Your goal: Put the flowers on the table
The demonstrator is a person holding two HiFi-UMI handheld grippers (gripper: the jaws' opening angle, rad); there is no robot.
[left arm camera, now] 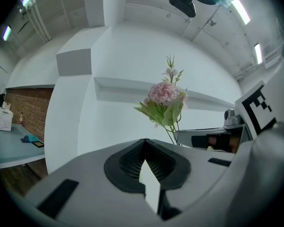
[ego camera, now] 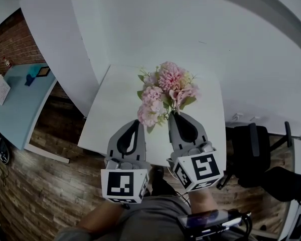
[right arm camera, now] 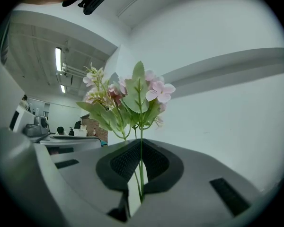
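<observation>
Above the table (ego camera: pixel 113 115) edge, right gripper (ego camera: pixel 175 116) jaws pinch flowers (ego camera: pixel 168 90), left gripper (ego camera: pixel 137 122) jaws together.

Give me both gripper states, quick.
Left gripper: closed, holding nothing.
Right gripper: closed on the flowers, gripping them by the stems.

Flowers (ego camera: pixel 168 92) over table (ego camera: pixel 110 119), in right tongs (ego camera: pixel 175 114)

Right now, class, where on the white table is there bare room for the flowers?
The white table is bare left of the flowers, up to its left edge, and right of them, toward the black chair. Crowded only at the near edge, where the left gripper and right gripper reach in.
</observation>
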